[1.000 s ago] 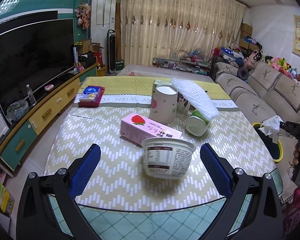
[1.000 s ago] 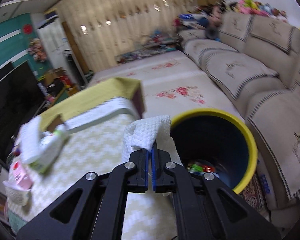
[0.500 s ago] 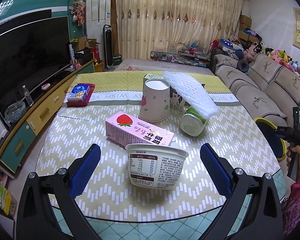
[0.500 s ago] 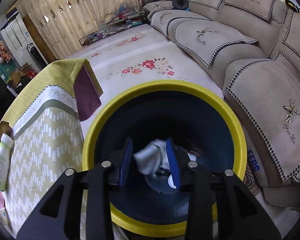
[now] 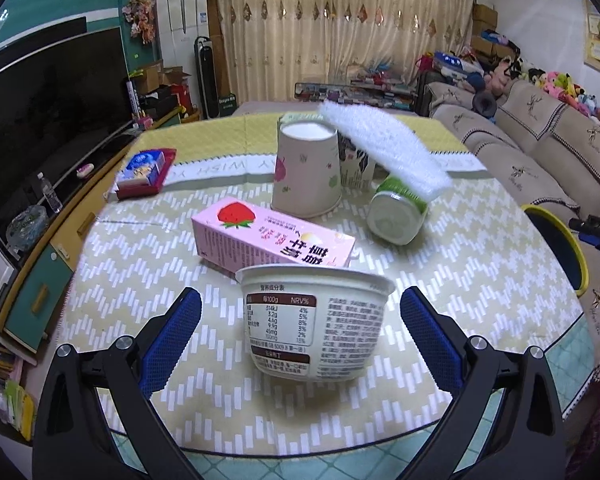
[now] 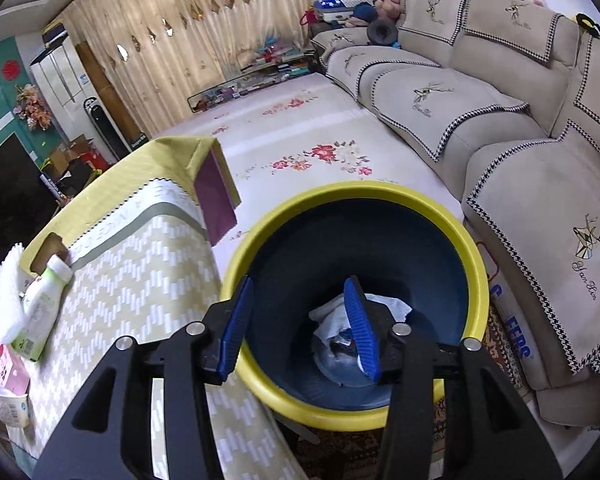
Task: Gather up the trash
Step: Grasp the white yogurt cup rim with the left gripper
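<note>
My left gripper (image 5: 298, 330) is open, its fingers either side of a white yogurt tub (image 5: 315, 320) on the table, not touching it. Behind the tub lie a pink strawberry milk carton (image 5: 272, 238), an upturned paper cup (image 5: 306, 170), a green-and-white bottle (image 5: 396, 216) on its side and a white foam sheet (image 5: 384, 152). My right gripper (image 6: 300, 324) is open and empty above the yellow-rimmed blue bin (image 6: 452, 228). A crumpled white tissue (image 6: 334, 318) lies at the bin's bottom. The bin also shows in the left wrist view (image 5: 560, 236).
The table wears a yellow-green zigzag cloth (image 5: 140, 248). A red box with a blue pack (image 5: 144, 172) sits at its far left. A beige sofa (image 6: 500, 120) stands right of the bin. A TV (image 5: 40, 120) and low cabinet line the left wall.
My right gripper carried the tissue over the bin, opened and dropped it inside, then opened wider. My left gripper moved closer to the yogurt tub, still open.
</note>
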Demonstrator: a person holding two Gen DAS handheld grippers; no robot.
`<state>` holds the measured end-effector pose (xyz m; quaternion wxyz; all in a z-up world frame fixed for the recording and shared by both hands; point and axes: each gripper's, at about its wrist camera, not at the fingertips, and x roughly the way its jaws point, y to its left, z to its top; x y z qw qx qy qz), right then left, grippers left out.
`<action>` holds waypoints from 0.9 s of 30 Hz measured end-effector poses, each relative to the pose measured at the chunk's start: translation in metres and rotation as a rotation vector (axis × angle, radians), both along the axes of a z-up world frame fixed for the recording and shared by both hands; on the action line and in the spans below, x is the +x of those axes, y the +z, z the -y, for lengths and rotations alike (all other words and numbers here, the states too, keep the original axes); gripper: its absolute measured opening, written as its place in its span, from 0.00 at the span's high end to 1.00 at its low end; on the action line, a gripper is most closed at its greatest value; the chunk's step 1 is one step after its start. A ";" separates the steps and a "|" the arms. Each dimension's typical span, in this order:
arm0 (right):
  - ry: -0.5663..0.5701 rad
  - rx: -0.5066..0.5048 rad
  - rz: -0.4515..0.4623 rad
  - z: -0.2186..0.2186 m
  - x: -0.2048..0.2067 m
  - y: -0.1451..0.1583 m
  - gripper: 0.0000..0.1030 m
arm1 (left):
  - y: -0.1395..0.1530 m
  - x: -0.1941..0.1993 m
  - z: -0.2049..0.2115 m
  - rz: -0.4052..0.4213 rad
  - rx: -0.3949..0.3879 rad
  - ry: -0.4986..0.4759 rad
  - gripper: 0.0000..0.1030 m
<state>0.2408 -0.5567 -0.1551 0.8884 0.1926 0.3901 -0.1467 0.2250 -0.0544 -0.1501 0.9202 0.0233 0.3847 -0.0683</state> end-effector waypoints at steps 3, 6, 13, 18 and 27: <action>0.011 0.002 -0.005 -0.004 0.001 -0.002 0.55 | -0.011 0.009 -0.003 -0.030 -0.019 -0.010 0.05; 0.024 0.006 -0.012 -0.008 0.003 -0.005 0.55 | -0.020 0.015 -0.004 -0.053 -0.027 -0.022 0.05; 0.034 0.018 -0.022 -0.012 0.006 -0.013 0.55 | -0.029 0.021 0.004 -0.071 -0.017 -0.056 0.06; 0.038 0.023 -0.026 -0.014 0.006 -0.016 0.55 | -0.033 0.026 0.009 -0.080 -0.009 -0.074 0.18; 0.036 0.036 -0.006 -0.013 -0.002 -0.012 0.55 | -0.025 0.015 0.012 -0.052 0.007 -0.124 0.19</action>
